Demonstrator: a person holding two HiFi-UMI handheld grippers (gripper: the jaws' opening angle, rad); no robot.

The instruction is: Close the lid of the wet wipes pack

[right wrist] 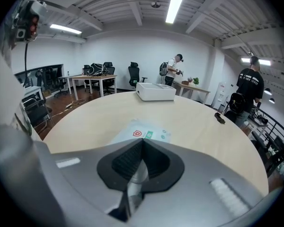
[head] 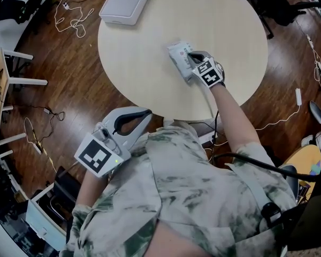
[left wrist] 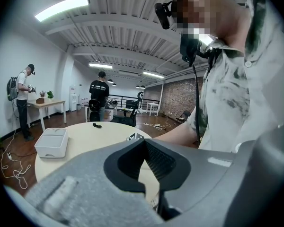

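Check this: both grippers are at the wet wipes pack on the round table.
Only the right gripper is at the wet wipes pack on the round table; the head view shows the left gripper held off it by the person's body.

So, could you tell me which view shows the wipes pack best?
The head view: the pack lies on the table, one end under the right gripper. The right gripper view shows only its printed end; the left gripper view doesn't show it.

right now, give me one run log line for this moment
right gripper: shut, tips at pack | left gripper: shut, empty, held off table | lid: state not visible
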